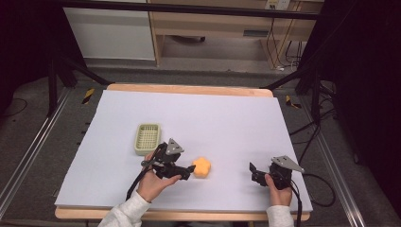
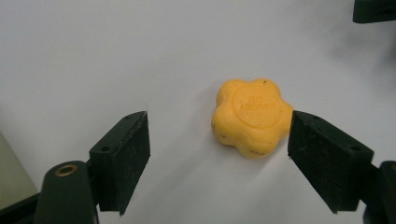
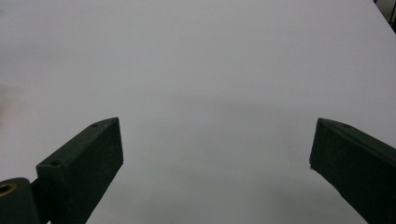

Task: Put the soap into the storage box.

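Observation:
An orange flower-shaped soap [image 1: 202, 167] lies flat on the white table top [image 1: 213, 118], near the front edge. My left gripper [image 1: 190, 170] lies just to its left, held low over the table and pointing at it. In the left gripper view the soap [image 2: 252, 116] sits between the jaw tips, close against the right-hand jaw and well apart from the other. The left gripper [image 2: 218, 135] is open and holds nothing. My right gripper [image 1: 254, 173] rests at the front right, open [image 3: 215, 140], with only bare table between its jaws.
A pale green slotted basket [image 1: 147, 138] stands on the table just behind the left hand. The wooden table edge [image 1: 189, 88] runs along the far side. Black frame legs and cables stand around the table on the floor.

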